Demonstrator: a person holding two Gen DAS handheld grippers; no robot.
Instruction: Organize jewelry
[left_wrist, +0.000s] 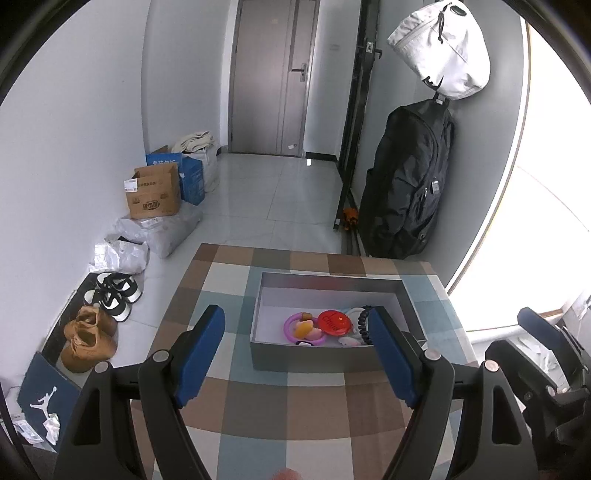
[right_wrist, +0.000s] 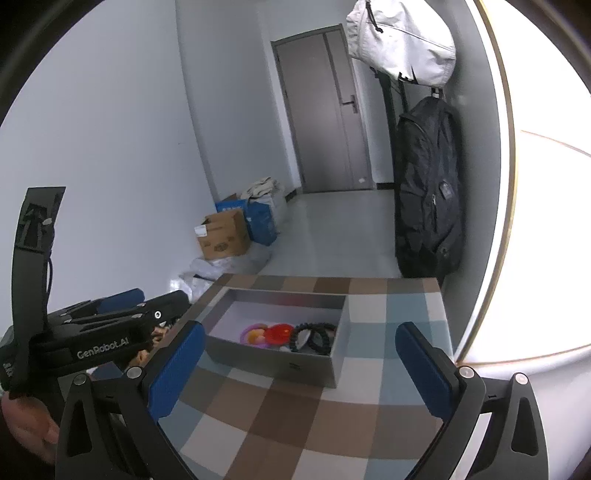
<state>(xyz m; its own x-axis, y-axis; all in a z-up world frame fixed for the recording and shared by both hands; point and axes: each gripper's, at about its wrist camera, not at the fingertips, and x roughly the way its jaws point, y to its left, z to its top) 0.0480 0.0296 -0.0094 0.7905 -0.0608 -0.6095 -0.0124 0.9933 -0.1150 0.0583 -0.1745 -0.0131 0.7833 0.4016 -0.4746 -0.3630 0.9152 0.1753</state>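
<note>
At twelve o'clock, the grey cardboard box (left_wrist: 328, 360) holds tangled bangles; both gaping, empty tools, left (left_wrist: 297, 356) and right (right_wrist: 301, 371), risk snagging several.

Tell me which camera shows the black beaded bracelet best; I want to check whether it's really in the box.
The right wrist view: the black beaded bracelet lies fully visible inside the grey box, beside the red disc. In the left wrist view only part of the bracelet shows, the rest hidden behind a blue pad.

Left tool (left_wrist: 297, 354) open, empty, above checked bench (left_wrist: 310, 402); grey box (left_wrist: 325, 360) holds pink ring (left_wrist: 291, 328), red disc (left_wrist: 334, 323).
</note>
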